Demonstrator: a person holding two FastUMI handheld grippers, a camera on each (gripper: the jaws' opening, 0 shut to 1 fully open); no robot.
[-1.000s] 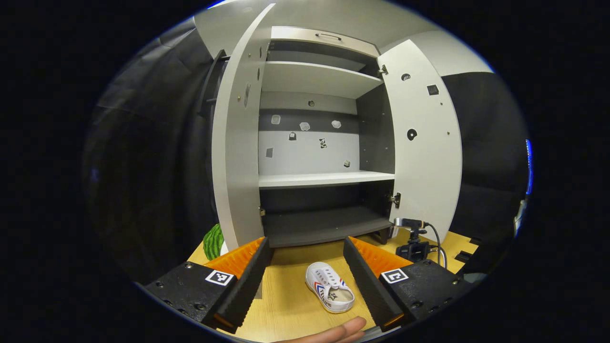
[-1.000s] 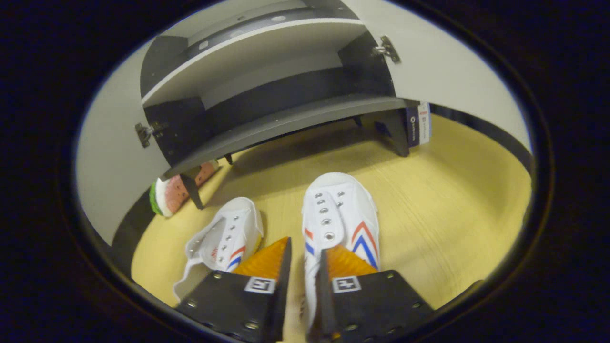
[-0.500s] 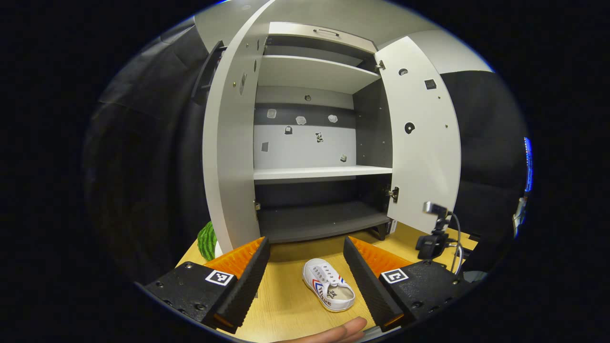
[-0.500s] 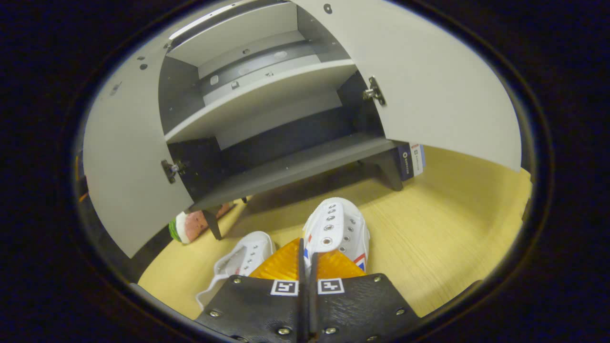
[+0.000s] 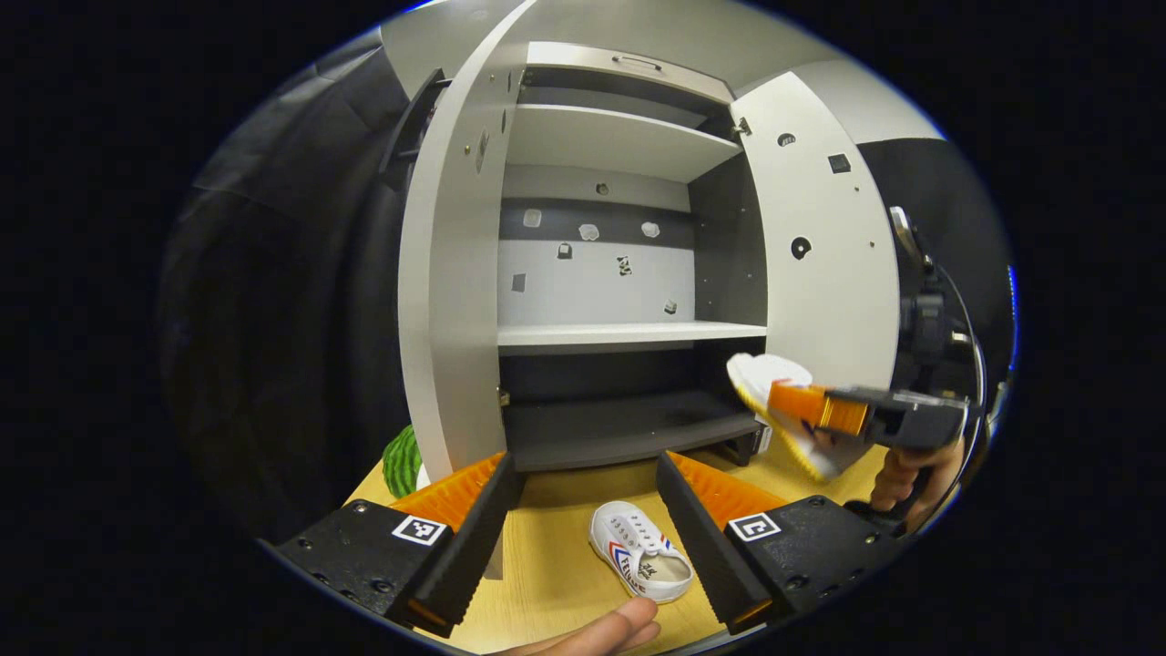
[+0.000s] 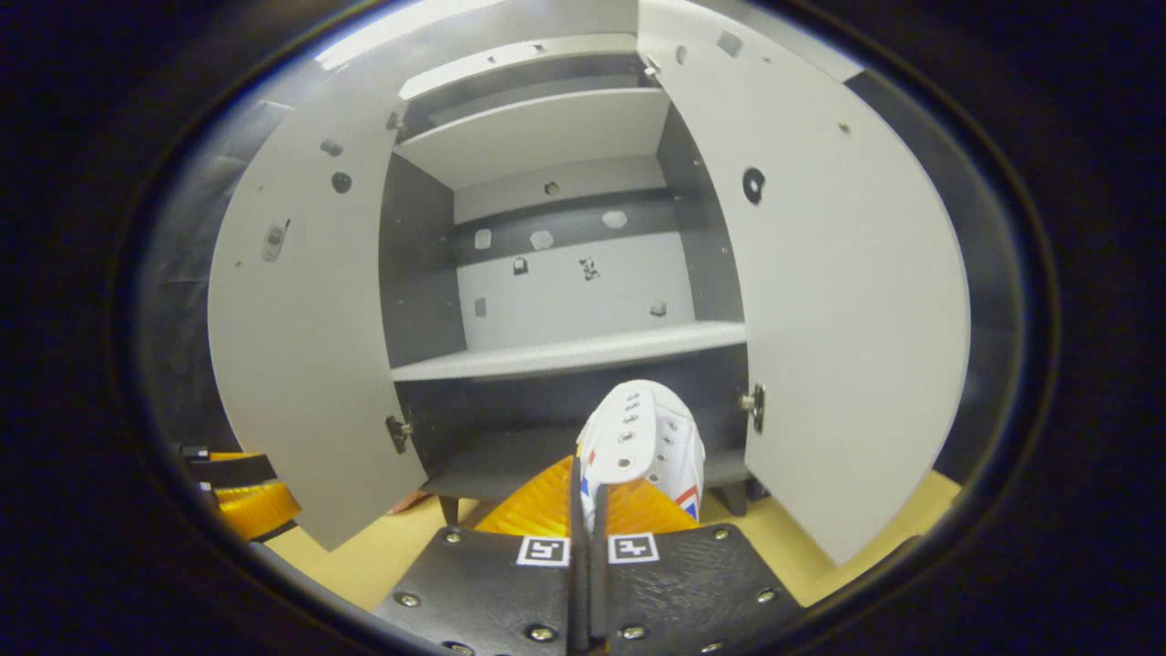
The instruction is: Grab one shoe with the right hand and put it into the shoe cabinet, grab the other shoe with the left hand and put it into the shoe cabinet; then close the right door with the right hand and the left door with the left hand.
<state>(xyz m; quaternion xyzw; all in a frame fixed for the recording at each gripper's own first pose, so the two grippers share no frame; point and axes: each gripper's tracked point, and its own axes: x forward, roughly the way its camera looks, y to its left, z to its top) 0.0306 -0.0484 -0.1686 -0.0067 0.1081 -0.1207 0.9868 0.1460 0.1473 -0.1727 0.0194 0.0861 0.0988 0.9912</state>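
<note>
Pale wooden desk (image 5: 556,583) carrying a cabinet, a shoe and a toy fruit

The open shoe cabinet (image 5: 629,437) stands on dark legs at the back; a white shoe (image 5: 638,562) lies just before it, and a watermelon slice (image 5: 399,463) sits beside its left door.

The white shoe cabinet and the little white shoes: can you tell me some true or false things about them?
1. Both doors of the white shoe cabinet stand open. True.
2. The right gripper is empty. False: it is shut on a white canvas shoe with red and blue stripes, held up in front of the bottom shelf.
3. The second white canvas shoe lies on the yellow wooden table. True.
4. The left gripper is shut. False: its fingers are spread wide, holding nothing.
5. A shoe sits on the white middle shelf. False: that shelf is bare.
</note>
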